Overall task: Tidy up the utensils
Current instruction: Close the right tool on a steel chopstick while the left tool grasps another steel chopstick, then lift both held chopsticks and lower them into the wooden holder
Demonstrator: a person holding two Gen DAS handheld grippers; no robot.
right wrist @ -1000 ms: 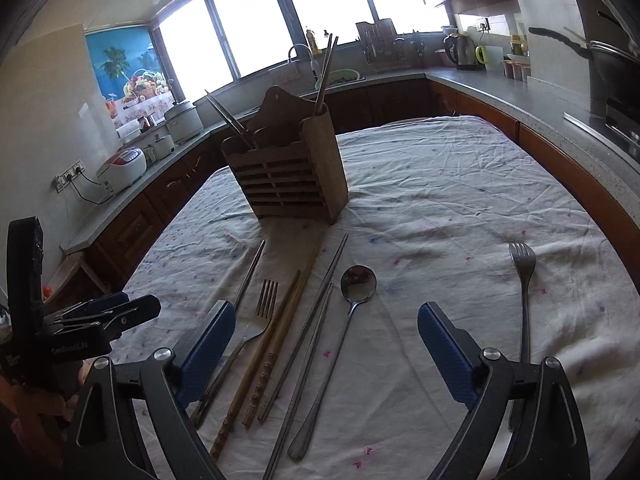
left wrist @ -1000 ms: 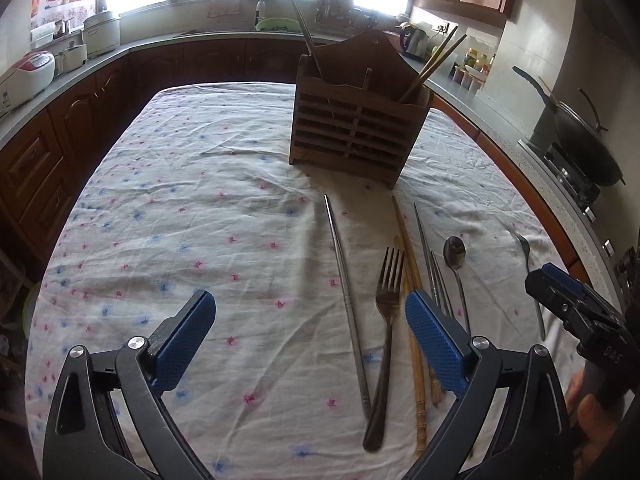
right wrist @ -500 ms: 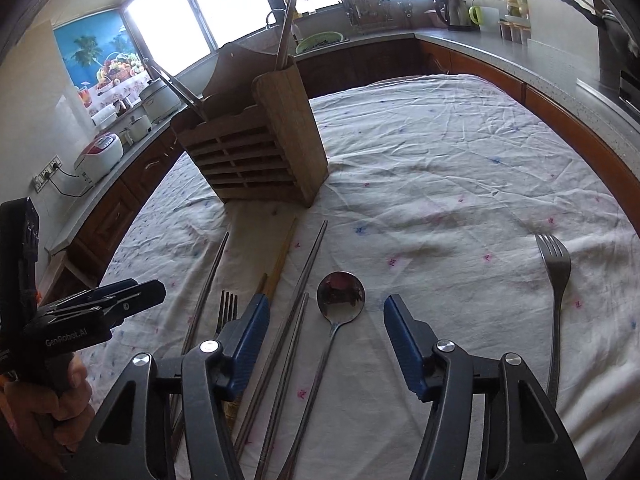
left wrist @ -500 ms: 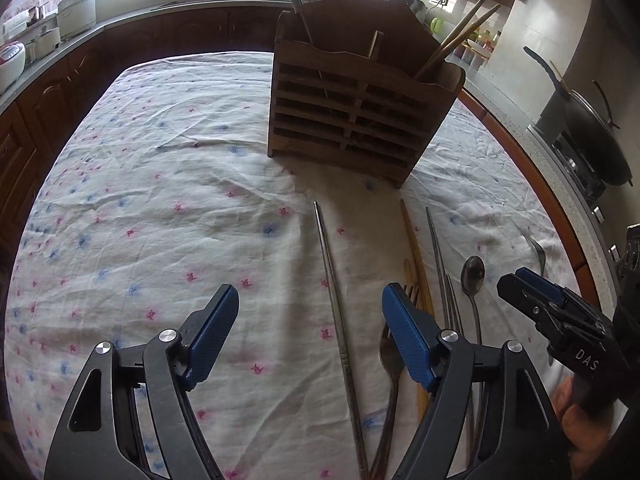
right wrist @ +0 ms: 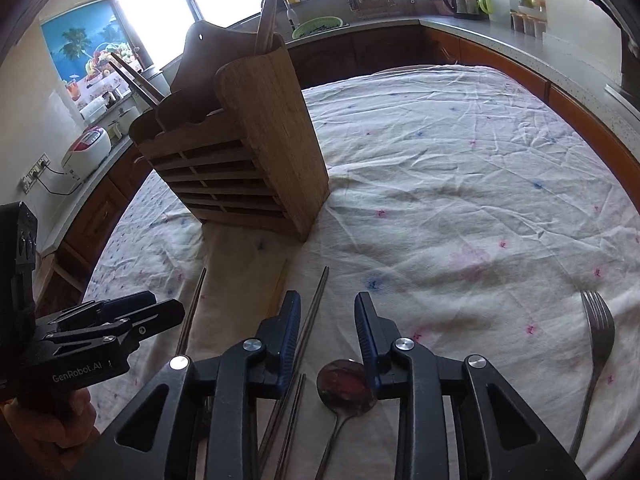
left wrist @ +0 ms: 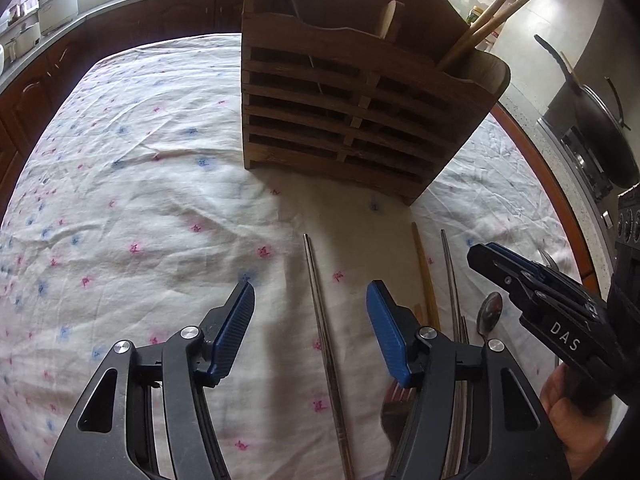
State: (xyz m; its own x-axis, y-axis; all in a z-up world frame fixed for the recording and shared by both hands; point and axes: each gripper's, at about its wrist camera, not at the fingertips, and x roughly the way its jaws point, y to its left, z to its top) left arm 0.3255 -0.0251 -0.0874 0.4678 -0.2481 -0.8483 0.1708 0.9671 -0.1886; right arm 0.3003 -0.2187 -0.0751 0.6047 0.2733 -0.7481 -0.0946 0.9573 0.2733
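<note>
A slatted wooden utensil holder (left wrist: 352, 120) (right wrist: 240, 160) stands on the flowered tablecloth with chopsticks in it. Loose utensils lie in front of it. My left gripper (left wrist: 311, 286) hovers low over the cloth with its jaws closing; one metal chopstick (left wrist: 320, 320) lies between the blue pads, which are not touching it. To its right are wooden chopsticks (left wrist: 424, 272), more metal chopsticks (left wrist: 450, 272) and a spoon (left wrist: 491, 312). My right gripper (right wrist: 327, 298) is also closing, astride a metal chopstick (right wrist: 316, 308) and just ahead of the spoon bowl (right wrist: 346, 386), gripping nothing.
A lone fork (right wrist: 598, 332) lies far right on the cloth. The two grippers sit side by side, the left gripper (right wrist: 120, 316) held in a hand. Kitchen counters ring the table, with a wok (left wrist: 600, 120) on the stove and a rice cooker (right wrist: 88, 152).
Both grippers have moved forward toward the holder and lower over the utensils. Both pairs of jaws have narrowed, the right far more than the left.
</note>
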